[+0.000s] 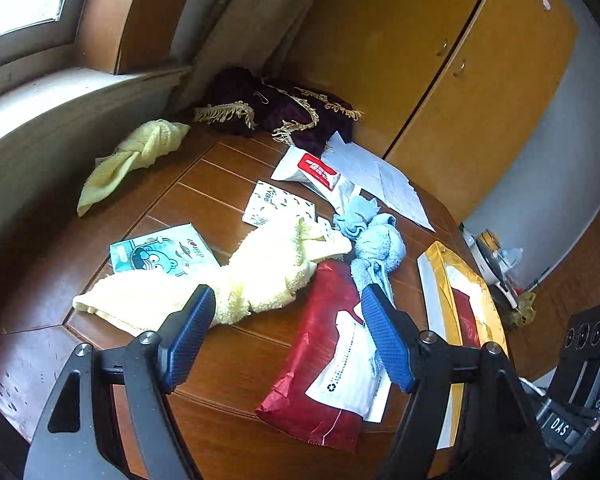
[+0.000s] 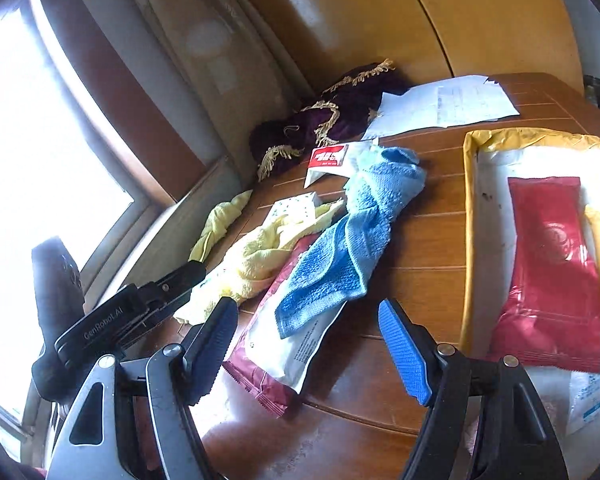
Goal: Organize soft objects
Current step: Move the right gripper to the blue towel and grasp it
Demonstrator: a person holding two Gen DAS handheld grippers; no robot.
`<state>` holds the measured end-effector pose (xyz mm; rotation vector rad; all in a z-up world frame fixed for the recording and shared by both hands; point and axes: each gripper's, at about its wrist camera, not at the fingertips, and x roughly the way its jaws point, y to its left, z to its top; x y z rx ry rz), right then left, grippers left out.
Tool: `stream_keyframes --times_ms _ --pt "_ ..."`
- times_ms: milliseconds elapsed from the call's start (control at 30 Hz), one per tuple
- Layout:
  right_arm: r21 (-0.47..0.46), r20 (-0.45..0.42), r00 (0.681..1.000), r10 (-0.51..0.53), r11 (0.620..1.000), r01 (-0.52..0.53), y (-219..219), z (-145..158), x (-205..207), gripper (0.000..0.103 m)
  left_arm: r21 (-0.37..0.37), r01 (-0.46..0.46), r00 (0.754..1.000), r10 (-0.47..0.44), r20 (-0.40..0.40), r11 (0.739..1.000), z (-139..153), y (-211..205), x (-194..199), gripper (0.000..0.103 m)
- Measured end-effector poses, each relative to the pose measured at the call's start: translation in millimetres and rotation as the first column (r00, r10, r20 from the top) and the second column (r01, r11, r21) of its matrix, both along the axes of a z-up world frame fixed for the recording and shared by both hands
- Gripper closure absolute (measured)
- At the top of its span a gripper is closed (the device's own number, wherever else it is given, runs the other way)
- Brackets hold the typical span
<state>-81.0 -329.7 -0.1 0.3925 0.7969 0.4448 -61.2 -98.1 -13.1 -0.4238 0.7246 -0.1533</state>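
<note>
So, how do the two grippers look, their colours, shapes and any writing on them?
Both are alike: the left gripper and the right gripper each have two flat blue fingers with a fine bumpy texture, set on black angular arms with round silver bolts. In the right wrist view the left gripper's black body bears pale lettering that reads "GenRobot.AI". No cables, hands or sleeves are visible.
</note>
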Motion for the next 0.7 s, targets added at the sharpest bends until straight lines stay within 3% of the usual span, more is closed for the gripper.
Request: stream_keyframes --times_ms 200,400,600,700 --pt "0.007 -0.043 0.999 0.012 1.0 -0.012 7.0 6.8 17.6 0.028 0.003 -0.007 1.0 0.006 0.011 1.0 1.6 5.9 1.7 0.028" --pt "-0.018 -0.161 0.976 -0.148 0.989 0.147 1.1 12.7 83.7 0.028 0.094 -0.041 0.998 0.036 0.052 0.995 8.3 3.1 11.7 0.028" --pt "-0.053 -0.244 0.928 -0.28 0.96 0.276 -3.9 -14.0 136.2 0.03 0.085 -0.049 0.997 0.044 0.059 0.995 11.1 16.1 11.6 0.028" --pt "-0.065 -0.214 0.933 -0.29 0.957 0.283 -1.0 -29.1 140.9 0.032 0.081 -0.039 0.998 0.035 0.044 0.996 11.1 21.5 16.6 0.028"
